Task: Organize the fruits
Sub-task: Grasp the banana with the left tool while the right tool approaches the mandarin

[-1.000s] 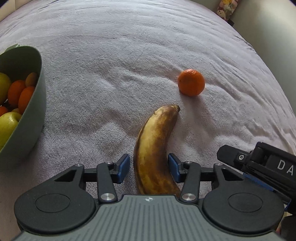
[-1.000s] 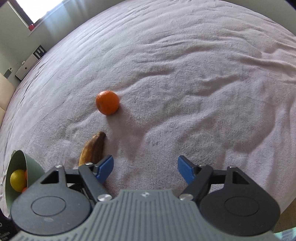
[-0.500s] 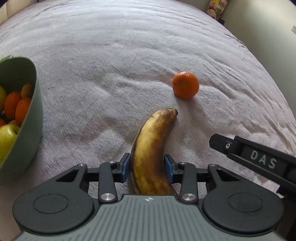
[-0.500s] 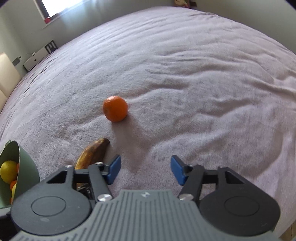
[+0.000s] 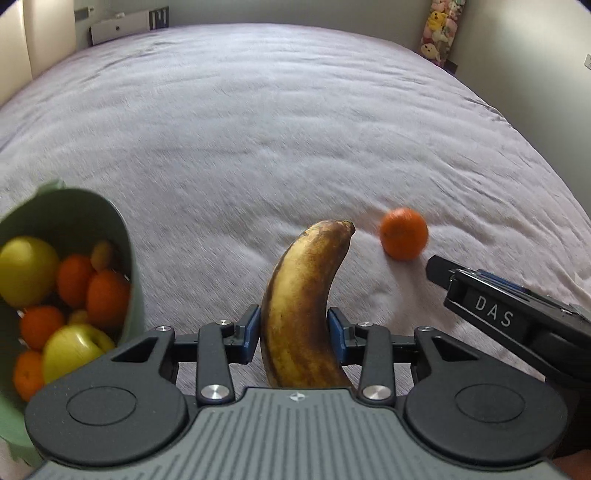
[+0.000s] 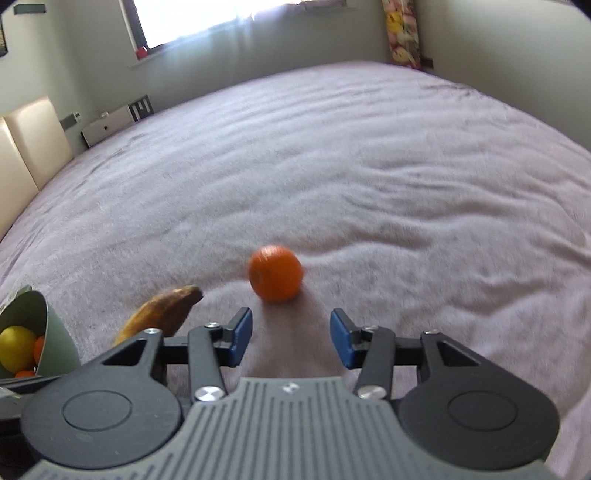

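Since a second ago your left gripper has clamped its blue pads onto the banana, where before they stood clear on either side, and the fruit now looks lifted a bit, its dark tip up beside the orange. Your right gripper has swung round so that orange sits dead ahead of it, just past the fingertips; its jaws have just been closing in, but nothing's between them, they're parted over bare blanket. The orange itself is loose on the bed, apart from both tools. Off to your left the green bowl holds a pile of oranges and a couple of yellow-green apples, and it now shows more of its inside than it did earlier. Everything's on a wide, wrinkly mauve blanket covering a bed. Both views have tipped up, so you now get the room: a bright window, cream padded panels on the left, a white box at the far edge, and stuffed toys hanging in the right corner.
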The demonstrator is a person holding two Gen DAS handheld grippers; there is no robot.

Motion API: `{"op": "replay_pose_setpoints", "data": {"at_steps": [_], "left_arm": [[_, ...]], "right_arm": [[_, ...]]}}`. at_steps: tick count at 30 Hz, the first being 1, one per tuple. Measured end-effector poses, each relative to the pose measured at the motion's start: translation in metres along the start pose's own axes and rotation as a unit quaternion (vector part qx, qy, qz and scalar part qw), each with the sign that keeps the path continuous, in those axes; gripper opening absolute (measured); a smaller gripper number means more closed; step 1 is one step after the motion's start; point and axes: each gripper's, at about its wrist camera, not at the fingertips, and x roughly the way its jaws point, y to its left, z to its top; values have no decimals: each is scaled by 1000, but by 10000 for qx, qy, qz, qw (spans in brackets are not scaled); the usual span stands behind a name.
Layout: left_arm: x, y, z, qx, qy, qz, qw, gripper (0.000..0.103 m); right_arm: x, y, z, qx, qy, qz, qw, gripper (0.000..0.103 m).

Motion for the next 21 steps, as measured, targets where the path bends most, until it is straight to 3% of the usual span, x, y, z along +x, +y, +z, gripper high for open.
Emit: {"op": "replay_pose_setpoints", "data": {"at_steps": [4,8,14,21], "left_arm": [[-1,9,9,-48,-70,54,9999,43],[-4,15,14,48,-184,152,9997,43],[-6,32,24,-294,-152,-119,9994,43],[-2,39,29,-384,-173,-148,9990,43]], "right_arm": [[14,3,5,-156,-25,-68,9999,46],[28,6,7,-234,-106,-39,9997,58],[48,11,10,-461,-169,-65,9988,58],[69,9,9,-453,-37,-48,9990,56]]}}
